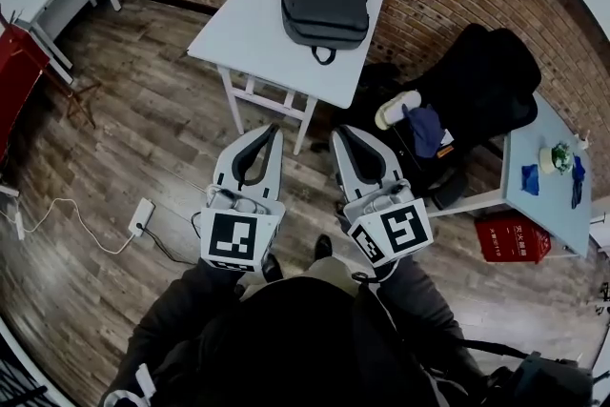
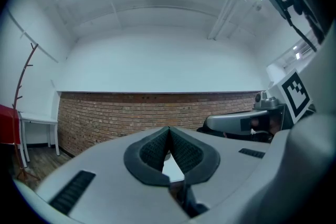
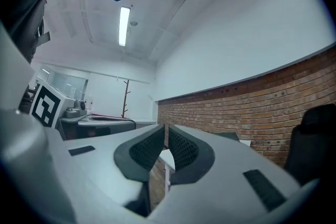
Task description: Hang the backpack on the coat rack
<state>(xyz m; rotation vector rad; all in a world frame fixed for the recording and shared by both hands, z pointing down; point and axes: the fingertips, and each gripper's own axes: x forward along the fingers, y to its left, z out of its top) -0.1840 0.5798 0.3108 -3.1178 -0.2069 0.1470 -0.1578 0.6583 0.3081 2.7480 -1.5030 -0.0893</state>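
Note:
A dark grey backpack [image 1: 324, 3] lies flat on the white table [image 1: 238, 29] by the brick wall, ahead of both grippers. My left gripper [image 1: 274, 130] is shut and holds nothing; it hangs short of the table's near edge. Beside it my right gripper [image 1: 340, 133] is shut too, also with nothing in it. In the left gripper view the left gripper [image 2: 169, 129] points at the brick wall, and the thin reddish coat rack [image 2: 23, 81] stands far left. In the right gripper view the right gripper [image 3: 165, 126] shows its pads together, and the coat rack [image 3: 125, 97] stands far off against the white wall.
A black chair [image 1: 481, 76] draped with dark clothing stands right of the table. Further right is a pale blue table [image 1: 558, 205] with small items, a red box [image 1: 515, 238] under it. A red cabinet [image 1: 14, 71] is at left. A power strip [image 1: 141, 216] with cable lies on the wood floor.

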